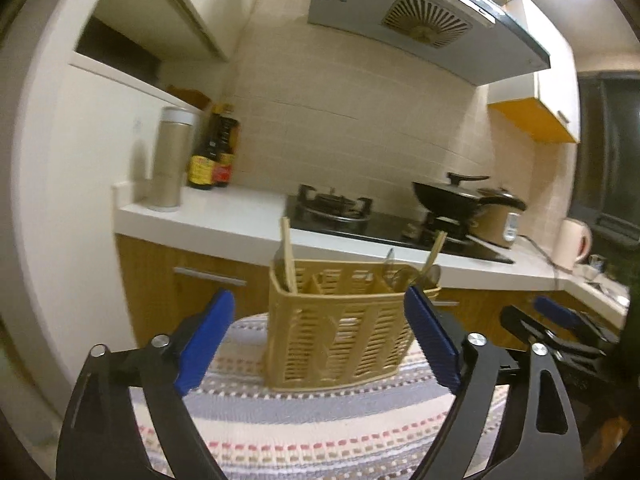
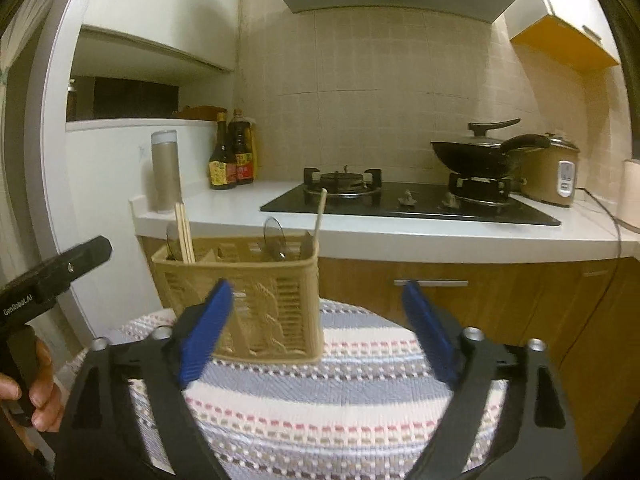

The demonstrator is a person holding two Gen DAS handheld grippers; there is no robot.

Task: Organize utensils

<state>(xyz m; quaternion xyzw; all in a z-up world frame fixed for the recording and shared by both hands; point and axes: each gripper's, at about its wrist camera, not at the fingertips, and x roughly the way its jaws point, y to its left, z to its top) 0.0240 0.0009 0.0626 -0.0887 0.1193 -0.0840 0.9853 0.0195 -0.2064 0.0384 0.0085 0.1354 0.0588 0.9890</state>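
Note:
A tan slotted utensil caddy stands on a round table with a striped cloth; it also shows in the right wrist view. It holds wooden chopsticks at its left end, and spoons with another stick at its right end. My left gripper is open and empty just in front of the caddy. My right gripper is open and empty, to the right of the caddy, above the cloth. The right gripper's blue finger shows at the right edge.
Behind the table runs a white counter with a gas hob, a black wok, a rice cooker, sauce bottles and a steel flask. Wooden cabinets stand below. A hand holds the left gripper's handle.

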